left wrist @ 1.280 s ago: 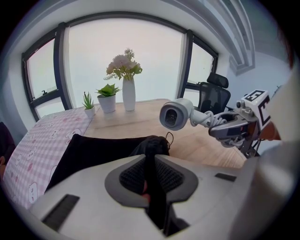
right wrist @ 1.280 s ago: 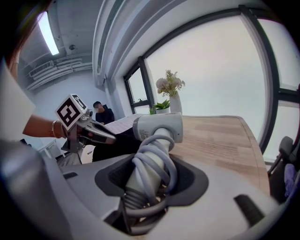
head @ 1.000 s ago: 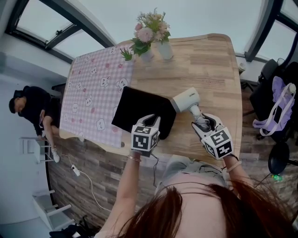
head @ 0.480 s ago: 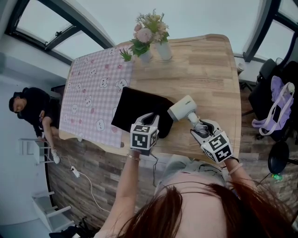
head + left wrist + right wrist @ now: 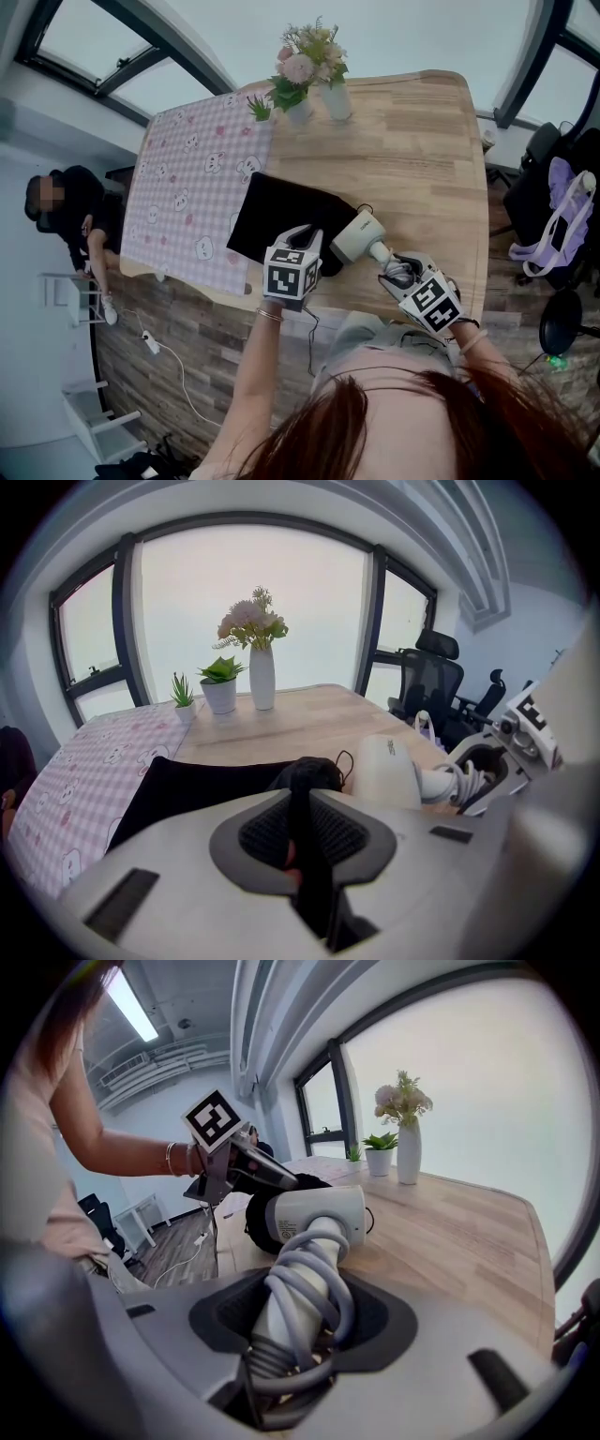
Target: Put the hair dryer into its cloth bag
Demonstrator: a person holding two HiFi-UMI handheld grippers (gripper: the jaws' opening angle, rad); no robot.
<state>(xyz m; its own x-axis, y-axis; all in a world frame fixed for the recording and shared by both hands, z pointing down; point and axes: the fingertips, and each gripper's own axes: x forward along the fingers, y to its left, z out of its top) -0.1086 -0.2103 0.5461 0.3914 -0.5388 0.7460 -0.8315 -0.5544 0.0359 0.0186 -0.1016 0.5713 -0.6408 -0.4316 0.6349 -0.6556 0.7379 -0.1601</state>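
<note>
Left gripper [image 5: 302, 803]: jaws nearly together, pinching a fold of the black cloth bag [image 5: 279, 214] at its near right corner and holding that edge off the wooden table [image 5: 427, 150]. The rest of the bag lay flat beyond the jaws, running away from the tips. Right gripper [image 5: 298, 1335]: jaws clamped on the handle of the white hair dryer [image 5: 314, 1211], the grey cord wound in loops round the handle between the pads. The dryer's head stuck out ahead of the right tips, just beside the left gripper's tips and up against the raised bag edge. Could not tell whether its nose was inside the mouth. Farther ahead of both grippers stood a white vase of flowers [image 5: 262, 675] and a small potted plant [image 5: 221, 688]. Left of the bag lay a pink checked cloth [image 5: 187, 178].
</note>
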